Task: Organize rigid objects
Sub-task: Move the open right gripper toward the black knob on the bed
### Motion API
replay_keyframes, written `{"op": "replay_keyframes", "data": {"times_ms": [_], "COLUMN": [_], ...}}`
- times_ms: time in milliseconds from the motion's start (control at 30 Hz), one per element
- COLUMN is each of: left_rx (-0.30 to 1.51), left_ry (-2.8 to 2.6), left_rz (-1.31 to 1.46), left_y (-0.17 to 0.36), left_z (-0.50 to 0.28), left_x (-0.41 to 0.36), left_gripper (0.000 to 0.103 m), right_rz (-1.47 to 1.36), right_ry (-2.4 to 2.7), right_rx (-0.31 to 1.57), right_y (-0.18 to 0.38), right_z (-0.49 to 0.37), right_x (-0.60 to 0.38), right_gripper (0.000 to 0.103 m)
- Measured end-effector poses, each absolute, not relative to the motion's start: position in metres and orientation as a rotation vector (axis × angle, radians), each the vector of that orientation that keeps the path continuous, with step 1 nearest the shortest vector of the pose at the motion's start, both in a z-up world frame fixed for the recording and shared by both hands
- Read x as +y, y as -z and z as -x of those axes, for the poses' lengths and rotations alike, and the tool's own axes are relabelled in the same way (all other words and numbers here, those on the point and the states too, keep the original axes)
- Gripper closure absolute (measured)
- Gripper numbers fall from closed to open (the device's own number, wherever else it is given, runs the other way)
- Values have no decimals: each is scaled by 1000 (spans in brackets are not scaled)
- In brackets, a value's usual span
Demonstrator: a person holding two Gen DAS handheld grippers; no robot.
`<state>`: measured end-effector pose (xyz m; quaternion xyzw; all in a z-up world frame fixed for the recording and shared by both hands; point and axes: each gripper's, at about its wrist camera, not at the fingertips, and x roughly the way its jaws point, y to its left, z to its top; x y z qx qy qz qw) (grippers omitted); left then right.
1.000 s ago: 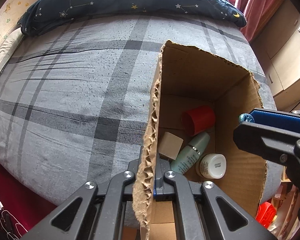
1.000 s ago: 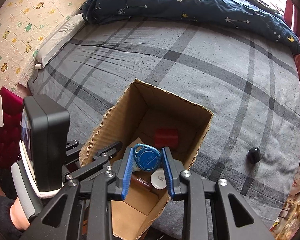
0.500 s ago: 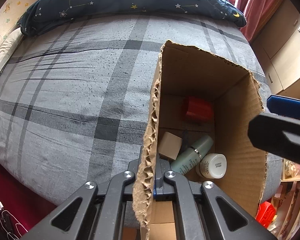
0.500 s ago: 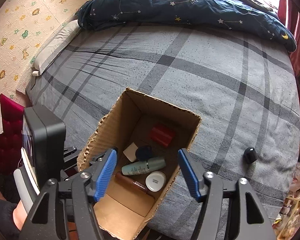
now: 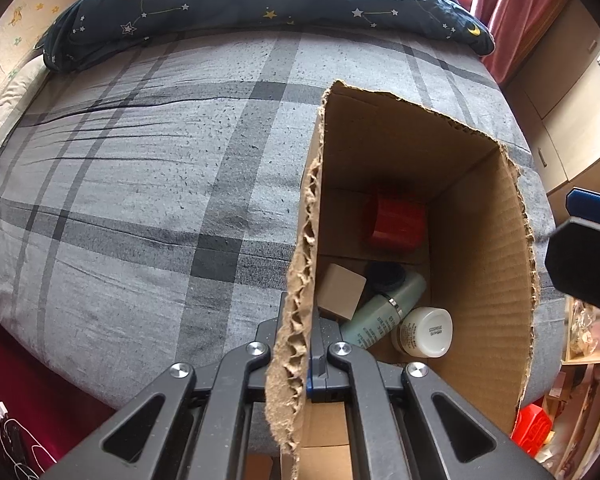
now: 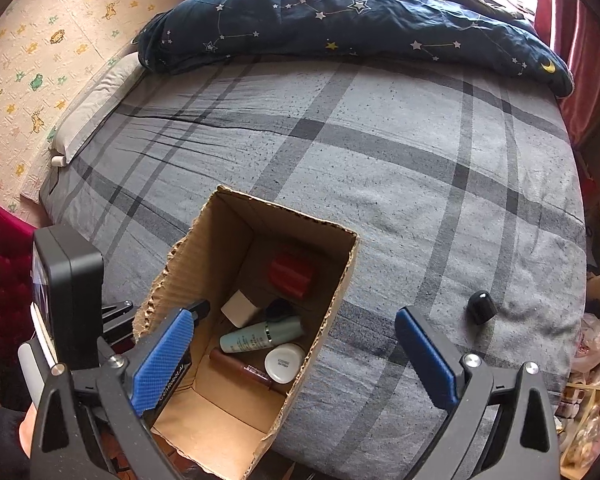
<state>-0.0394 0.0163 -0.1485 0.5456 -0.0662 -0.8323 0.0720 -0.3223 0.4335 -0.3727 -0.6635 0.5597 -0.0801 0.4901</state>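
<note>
The cardboard box point(image 6: 256, 316) is being steadied at its torn near wall by the clamped left gripper point(image 5: 314, 354); above the box, the empty right gripper point(image 6: 296, 344) is being spread wide; a black cap point(image 6: 481, 306) is lying on the bedsheet point(image 6: 400, 168) beside the box, likely next.

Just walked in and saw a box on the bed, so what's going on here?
A person is tidying small items into a torn brown cardboard box on the grey plaid bed. The left gripper is clamped on the box's ragged wall. The right gripper is above the box, its fingers opening with nothing between them. Inside lie a pale green bottle, white jar and red cylinder. A small black cap remains on the bed.
</note>
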Motion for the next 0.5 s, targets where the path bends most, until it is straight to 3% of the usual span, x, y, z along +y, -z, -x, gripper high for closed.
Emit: {"op": "replay_keyframes", "data": {"times_ms": [500], "left_rx": [-161], "left_ry": [2477], "left_rz": [-1608], "left_y": [144], "left_z": [40], "left_x": [21], "left_gripper": [100], "right_rz": [1659], "right_ry": [189], "right_rx": [1302], "right_y": [347], "right_z": [310], "right_x": [437], "right_gripper": [0]}}
